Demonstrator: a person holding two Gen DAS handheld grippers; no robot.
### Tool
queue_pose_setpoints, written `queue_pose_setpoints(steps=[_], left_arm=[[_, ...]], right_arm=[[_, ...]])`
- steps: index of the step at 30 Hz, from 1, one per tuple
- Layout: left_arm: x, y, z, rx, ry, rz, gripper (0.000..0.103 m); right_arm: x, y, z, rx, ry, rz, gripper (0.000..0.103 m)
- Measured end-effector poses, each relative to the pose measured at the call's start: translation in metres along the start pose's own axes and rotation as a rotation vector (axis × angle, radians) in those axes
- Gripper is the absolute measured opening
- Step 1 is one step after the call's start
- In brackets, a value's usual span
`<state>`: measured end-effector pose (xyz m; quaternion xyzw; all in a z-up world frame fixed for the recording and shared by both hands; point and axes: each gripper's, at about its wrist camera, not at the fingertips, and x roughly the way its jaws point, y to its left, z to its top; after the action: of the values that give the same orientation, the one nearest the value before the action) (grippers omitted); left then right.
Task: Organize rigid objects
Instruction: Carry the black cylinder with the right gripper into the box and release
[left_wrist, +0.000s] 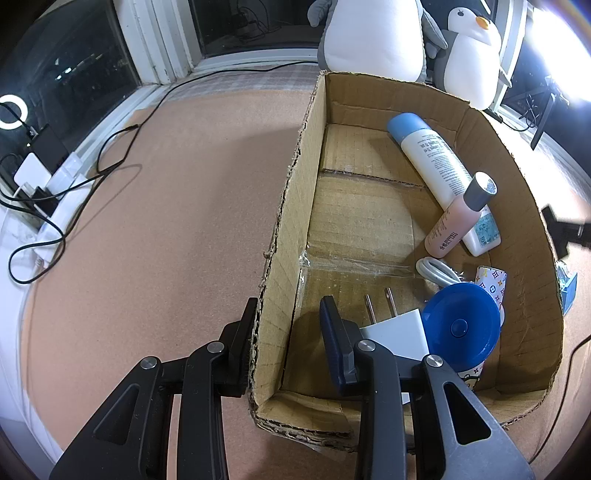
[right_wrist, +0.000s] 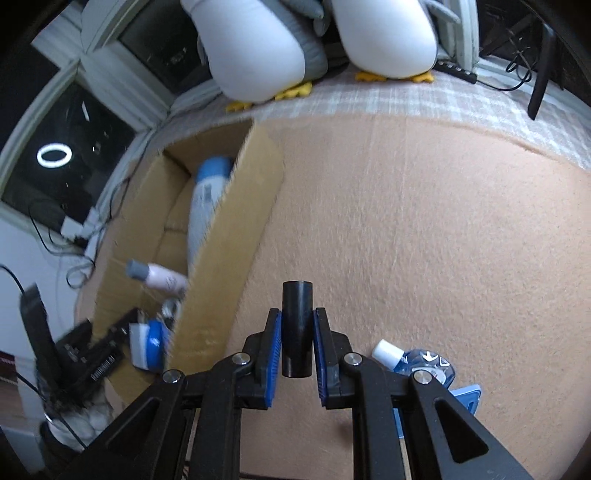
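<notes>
My right gripper (right_wrist: 297, 343) is shut on a black cylinder (right_wrist: 297, 306), held upright between the blue pads above the tan mat (right_wrist: 406, 221). The cardboard box (left_wrist: 295, 206) lies to its left. In the box are a white bottle with a blue cap (left_wrist: 432, 155), a pink bottle with a grey cap (left_wrist: 454, 221), a white plug (left_wrist: 395, 328), a blue-lidded cup (left_wrist: 460, 325) and a white cable (left_wrist: 436, 273). My left gripper (left_wrist: 286, 325) straddles the box's near left wall. Its outer finger lies against the wall and its inner finger stands clear of it.
A small clear blue bottle with a white cap (right_wrist: 424, 363) lies on the mat beside my right fingers. Two penguin plush toys (left_wrist: 373, 37) stand behind the box by the window. Black cables (left_wrist: 110, 155) and chargers (left_wrist: 33, 173) run along the mat's left edge.
</notes>
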<state>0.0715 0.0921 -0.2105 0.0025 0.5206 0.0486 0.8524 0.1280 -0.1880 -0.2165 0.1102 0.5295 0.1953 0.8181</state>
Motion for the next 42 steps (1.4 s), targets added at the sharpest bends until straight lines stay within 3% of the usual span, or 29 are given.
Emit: queue_pose_setpoints(steps=[9, 15, 30, 32, 34, 42], left_arm=[[0.0, 0.0, 0.001, -0.004, 0.001, -0.004, 0.031], [0.0, 0.0, 0.001, -0.006, 0.002, -0.009, 0.031], [0.0, 0.0, 0.001, -0.006, 0.002, -0.008, 0.031], [0.0, 0.0, 0.001, -0.007, 0.002, -0.008, 0.031], [0.0, 0.0, 0.001, -0.006, 0.002, -0.008, 0.031], [0.001, -0.002, 0.002, -0.005, 0.001, -0.005, 0.031]], right_arm=[[-0.012, 0.023, 0.039, 0.09, -0.075, 0.097, 0.015], [0.001, 0.05, 0.056, 0.079, -0.079, 0.084, 0.015], [0.022, 0.063, 0.074, 0.038, -0.065, 0.07, 0.015], [0.021, 0.063, 0.075, 0.042, -0.069, 0.073, 0.017], [0.019, 0.062, 0.076, 0.044, -0.075, 0.081, 0.028], [0.003, 0.063, 0.072, 0.008, -0.1, 0.061, 0.029]])
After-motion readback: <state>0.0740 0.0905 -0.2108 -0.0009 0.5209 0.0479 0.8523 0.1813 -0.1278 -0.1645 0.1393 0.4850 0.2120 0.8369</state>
